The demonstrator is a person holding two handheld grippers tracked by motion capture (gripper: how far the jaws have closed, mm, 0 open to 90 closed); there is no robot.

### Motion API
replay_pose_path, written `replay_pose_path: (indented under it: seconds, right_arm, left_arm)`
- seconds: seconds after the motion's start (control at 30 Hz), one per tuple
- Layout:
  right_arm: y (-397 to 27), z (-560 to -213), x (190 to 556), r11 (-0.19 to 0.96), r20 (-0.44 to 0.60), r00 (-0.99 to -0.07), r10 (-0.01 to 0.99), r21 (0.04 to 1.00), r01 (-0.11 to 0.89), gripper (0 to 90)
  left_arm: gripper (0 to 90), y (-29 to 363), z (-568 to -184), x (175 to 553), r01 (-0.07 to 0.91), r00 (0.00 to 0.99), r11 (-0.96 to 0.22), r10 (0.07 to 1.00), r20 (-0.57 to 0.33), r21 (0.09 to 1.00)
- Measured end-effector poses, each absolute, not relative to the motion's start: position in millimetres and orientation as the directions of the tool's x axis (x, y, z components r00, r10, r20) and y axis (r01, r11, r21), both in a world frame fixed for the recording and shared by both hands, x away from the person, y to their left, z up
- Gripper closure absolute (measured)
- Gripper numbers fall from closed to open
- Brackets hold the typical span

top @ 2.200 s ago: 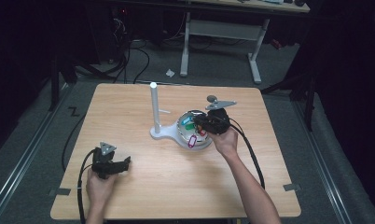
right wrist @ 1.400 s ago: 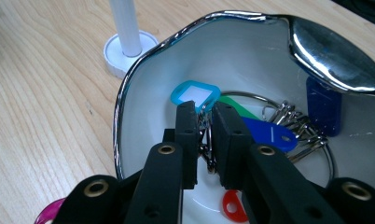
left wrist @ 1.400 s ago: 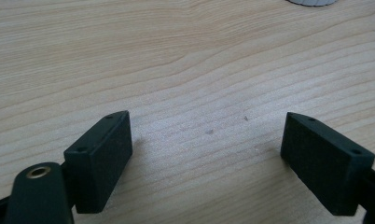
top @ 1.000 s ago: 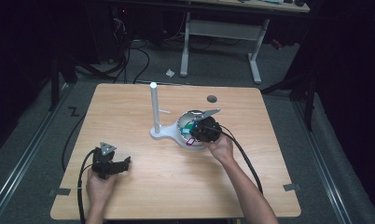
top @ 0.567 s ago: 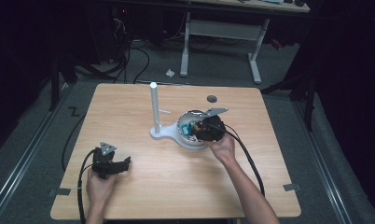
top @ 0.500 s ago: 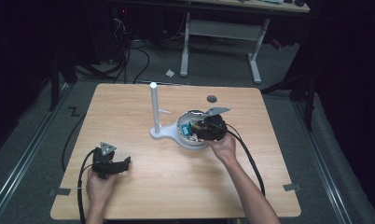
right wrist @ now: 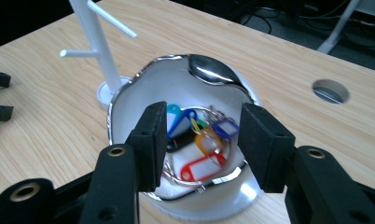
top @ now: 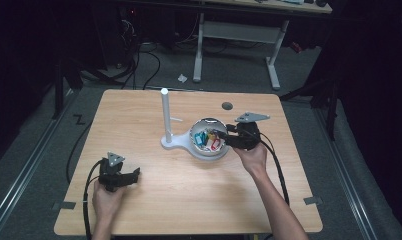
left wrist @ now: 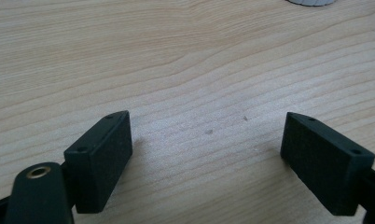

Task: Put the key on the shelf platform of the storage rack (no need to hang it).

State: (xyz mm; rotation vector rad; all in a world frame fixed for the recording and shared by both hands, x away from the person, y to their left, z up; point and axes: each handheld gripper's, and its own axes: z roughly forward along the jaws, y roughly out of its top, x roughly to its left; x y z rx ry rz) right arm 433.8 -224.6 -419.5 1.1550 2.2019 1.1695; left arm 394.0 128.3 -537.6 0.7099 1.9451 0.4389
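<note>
Right gripper view: the right gripper point(right wrist: 202, 140) has just been opened, nothing pinched, above key tags point(right wrist: 199, 140) piled in the bowl point(right wrist: 129, 88) mid-desk. Tangled rings could get snagged together. Left gripper point(left wrist: 209, 158) is parked open near the desk's front-left corner.

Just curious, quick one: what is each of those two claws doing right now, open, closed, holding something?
Left gripper: open, empty, resting on the table.
Right gripper: jaws just opened, nothing gripped, above the bowl of key tags.

Overhead view; two close jaw-level cameras
</note>
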Motion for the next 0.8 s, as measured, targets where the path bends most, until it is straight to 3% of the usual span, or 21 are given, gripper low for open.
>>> replay_pose_path:
  seconds: [0.8]
  right_arm:
    - [-272.5,-399.6,397.0,0.265,0.022,-0.518,0.855,0.841,0.472,51.2]
  left_arm:
    - [16.9,128.3,-537.6,394.0,0.292,-0.348,0.764,0.646,-0.68,0.576]
